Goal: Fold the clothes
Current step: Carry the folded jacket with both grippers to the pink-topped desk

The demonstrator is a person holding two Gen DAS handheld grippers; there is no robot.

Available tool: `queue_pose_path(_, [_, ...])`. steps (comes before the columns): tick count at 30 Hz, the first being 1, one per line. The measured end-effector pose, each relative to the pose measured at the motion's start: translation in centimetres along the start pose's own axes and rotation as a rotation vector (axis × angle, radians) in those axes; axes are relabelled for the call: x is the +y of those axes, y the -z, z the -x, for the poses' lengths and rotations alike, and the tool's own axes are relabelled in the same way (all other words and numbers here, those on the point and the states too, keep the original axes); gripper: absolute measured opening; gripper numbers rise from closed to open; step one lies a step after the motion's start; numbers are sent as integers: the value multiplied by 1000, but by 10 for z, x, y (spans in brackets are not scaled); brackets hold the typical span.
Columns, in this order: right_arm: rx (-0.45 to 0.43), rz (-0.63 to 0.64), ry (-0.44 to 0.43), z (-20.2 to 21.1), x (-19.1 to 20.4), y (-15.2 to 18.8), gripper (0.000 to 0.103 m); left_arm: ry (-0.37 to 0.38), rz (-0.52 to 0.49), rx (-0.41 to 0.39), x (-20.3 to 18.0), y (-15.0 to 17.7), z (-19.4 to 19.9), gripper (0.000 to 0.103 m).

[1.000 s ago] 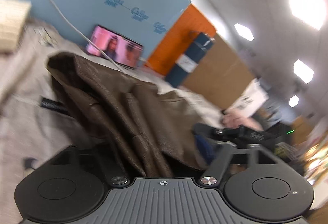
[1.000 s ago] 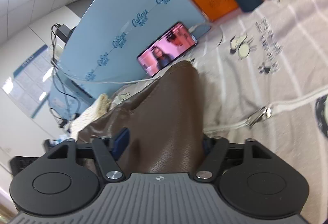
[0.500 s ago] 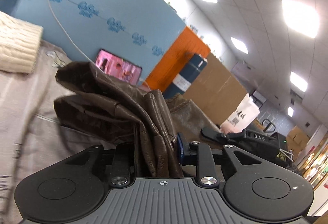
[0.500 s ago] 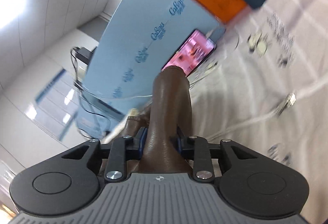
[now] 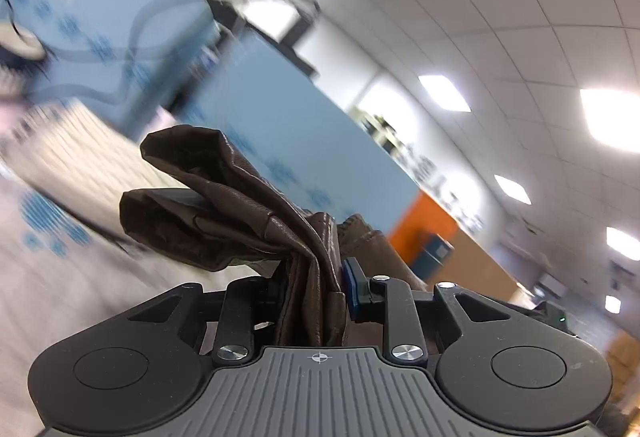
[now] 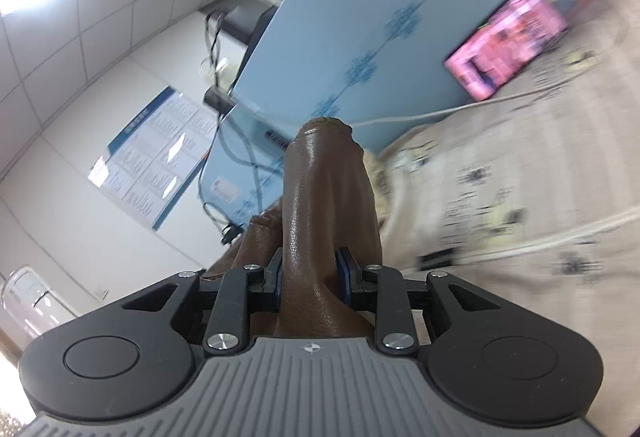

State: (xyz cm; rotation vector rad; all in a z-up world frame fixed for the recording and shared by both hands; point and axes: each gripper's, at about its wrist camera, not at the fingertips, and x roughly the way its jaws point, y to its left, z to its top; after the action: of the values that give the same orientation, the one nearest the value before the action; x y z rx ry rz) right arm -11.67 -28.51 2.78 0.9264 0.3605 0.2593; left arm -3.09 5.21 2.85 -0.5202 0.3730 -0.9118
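Holding one brown jacket (image 5: 224, 205) between them, the left gripper (image 5: 316, 289) and right gripper (image 6: 310, 273) are each clamped on a bunched fold, lifted above the patterned bedsheet (image 6: 520, 197). One pink-lit phone (image 6: 508, 41) leans against one blue panel (image 6: 400, 17) behind.
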Motion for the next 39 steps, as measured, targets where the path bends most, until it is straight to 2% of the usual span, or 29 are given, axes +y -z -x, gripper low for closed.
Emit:
queue_pose_path(7, [58,52,-7,-90,47,12,23,-179,-2,-111,39,-38,23,23])
queue_pose_path(10, [70,61,-18,-124,60,12,23,-215,-12,-125,58,-60,17,22])
queue_pose_path(14, [36,52,-13,-159,70,4,23,-239,-43,-132,75,-91,-7,22])
queue_pose_path(18, [-30,68,21,-182,66,-10,23,-249,-67,-136,90,-109,-43,22])
queue_pose_path(21, [-58,73,71,-198,53,-22,23,-273,-56,-105,108,-110,-72,22])
queue_pose_path(26, [-50,133,199,-224,22,-29,23,-410,-91,-61,137,-102,-100,23])
queue_pose_path(28, [-39,166,227,-229,14,-30,25,-455,-84,-34,148,-100,-103,25])
queue_pose_path(31, [-24,216,274,-236,9,-28,31,-511,-95,8,162,-96,-110,35])
queue_pose_path(32, [-18,227,287,-238,7,-27,33,-540,-118,23,162,-94,-113,43])
queue_pose_path(35, [-13,281,318,-241,8,-22,34,-613,-157,53,160,-88,-118,55])
queue_pose_path(37, [-5,302,336,-242,10,-19,34,-625,-161,67,160,-87,-118,57])
queue_pose_path(39, [7,312,344,-244,8,-20,36,-630,-154,57,162,-86,-117,63])
